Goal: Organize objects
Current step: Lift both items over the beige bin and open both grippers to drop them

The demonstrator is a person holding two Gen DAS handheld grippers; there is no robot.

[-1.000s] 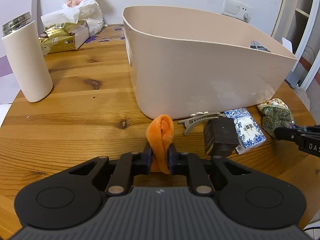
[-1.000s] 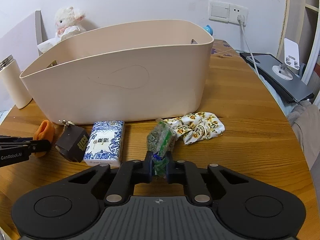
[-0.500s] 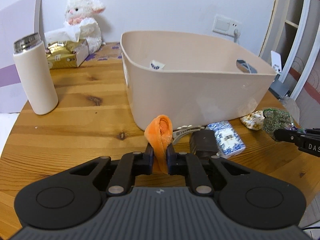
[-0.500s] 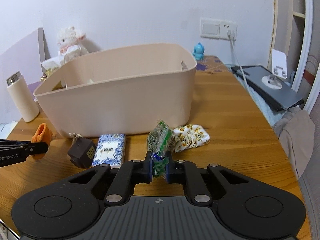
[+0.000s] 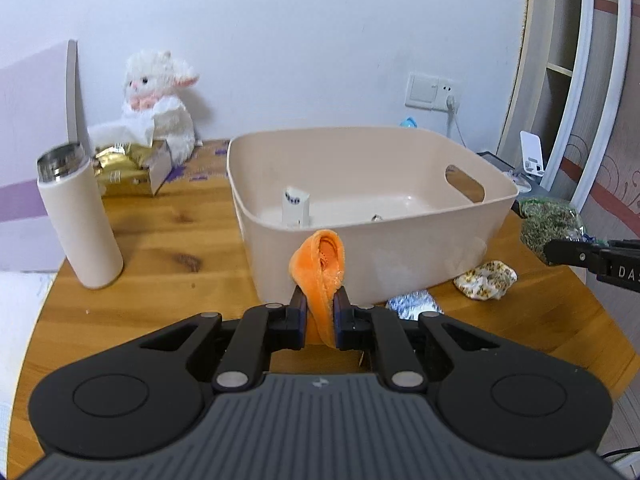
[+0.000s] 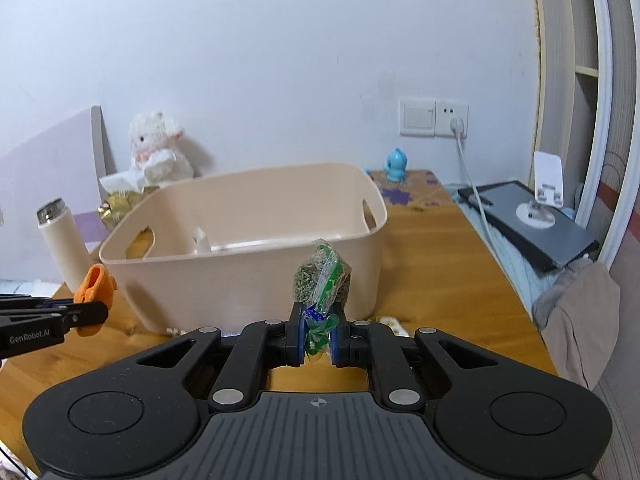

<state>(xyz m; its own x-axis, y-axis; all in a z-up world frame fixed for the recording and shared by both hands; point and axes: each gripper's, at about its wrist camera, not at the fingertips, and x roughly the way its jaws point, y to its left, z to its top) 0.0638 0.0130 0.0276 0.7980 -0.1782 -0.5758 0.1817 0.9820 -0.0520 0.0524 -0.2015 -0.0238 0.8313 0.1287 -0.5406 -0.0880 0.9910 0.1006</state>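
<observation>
Left wrist view: white flask (image 5: pixel 78 216) stood far left on wooden table (image 5: pixel 168 248). Left gripper (image 5: pixel 320 316) pinched orange cloth (image 5: pixel 320 276), raised before beige bin (image 5: pixel 372 216) near wall. Small white box (image 5: pixel 297 206) sat inside bin. Floral fabric (image 5: pixel 486 280) lay on table, right of bin. Right gripper (image 6: pixel 319 338) clamped green herb bag (image 6: pixel 322 280), held up in front of bin. My judgement: I should carry both clear over rim before releasing, avoiding white box.
</observation>
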